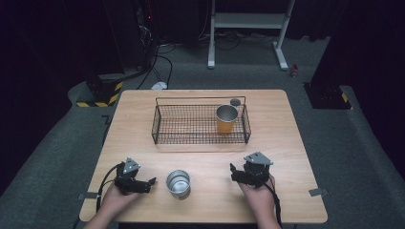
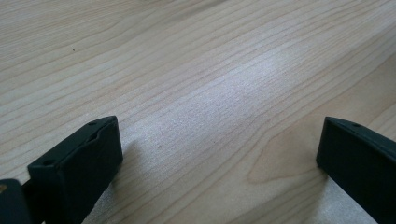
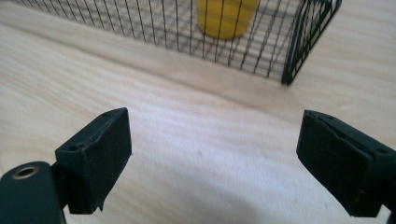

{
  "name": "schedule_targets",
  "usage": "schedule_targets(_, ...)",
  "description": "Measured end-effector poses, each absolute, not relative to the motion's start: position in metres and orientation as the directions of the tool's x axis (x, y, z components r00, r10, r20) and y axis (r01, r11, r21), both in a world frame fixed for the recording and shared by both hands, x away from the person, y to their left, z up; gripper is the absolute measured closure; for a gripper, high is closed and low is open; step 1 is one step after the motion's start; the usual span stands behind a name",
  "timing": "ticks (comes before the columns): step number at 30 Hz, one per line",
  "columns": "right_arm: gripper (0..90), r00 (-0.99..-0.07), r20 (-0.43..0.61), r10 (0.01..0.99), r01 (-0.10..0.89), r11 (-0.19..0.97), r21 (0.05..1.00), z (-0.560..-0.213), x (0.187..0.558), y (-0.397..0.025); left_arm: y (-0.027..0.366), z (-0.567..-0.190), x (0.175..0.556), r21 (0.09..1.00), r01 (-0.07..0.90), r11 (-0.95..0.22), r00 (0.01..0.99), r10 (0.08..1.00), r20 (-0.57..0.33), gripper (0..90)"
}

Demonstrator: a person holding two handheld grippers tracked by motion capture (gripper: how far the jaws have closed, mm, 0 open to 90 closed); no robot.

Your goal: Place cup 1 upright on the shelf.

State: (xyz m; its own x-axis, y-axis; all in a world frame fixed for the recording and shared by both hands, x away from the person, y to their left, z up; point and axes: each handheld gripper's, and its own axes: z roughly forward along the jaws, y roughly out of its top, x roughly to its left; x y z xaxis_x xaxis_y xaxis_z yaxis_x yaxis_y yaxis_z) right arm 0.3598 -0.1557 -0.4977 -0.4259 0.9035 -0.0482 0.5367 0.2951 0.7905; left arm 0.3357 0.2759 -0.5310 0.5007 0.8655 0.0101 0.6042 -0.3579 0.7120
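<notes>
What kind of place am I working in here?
Probably a lab or recording studio: dark curtains around a lone wooden table, loose cables on grey carpet, and a white equipment stand behind.

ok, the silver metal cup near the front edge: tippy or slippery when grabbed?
The silver metal cup looks rigid and probably light: thin-walled and empty. It stands upright and squat, so tipping seems unlikely. Its shiny wall may slide in a loose grip.

We take this for a lab: a lone wooden table (image 1: 143, 143) on grey carpet, black curtains all round, hazard-striped stand feet (image 1: 101, 98) at ten o'clock (cables (image 1: 160, 62) trailing past), a white frame (image 1: 248, 28) at twelve.
</notes>
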Motion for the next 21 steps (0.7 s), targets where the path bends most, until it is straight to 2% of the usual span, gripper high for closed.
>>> schedule_targets(9,10.2,-0.425,-0.011,0.905,0.644,0.311,0.699,-0.523,0.348,-0.158,0.277,-0.531,0.335,0.71,0.616,-0.342,0.479,0.878,0.008,0.2)
schedule_targets(16,9.2,-0.431,-0.014,0.902,0.642,0.317,0.698,-0.526,0.348,-0.162,0.277,-0.531,0.333,0.714,0.608,-0.347,0.486,0.874,0.01,2.5)
schedule_targets(21,8.9,-0.432,-0.011,0.902,0.643,0.316,0.698,-0.526,0.348,-0.162,0.277,-0.531,0.332,0.711,0.615,-0.342,0.474,0.881,0.014,0.3)
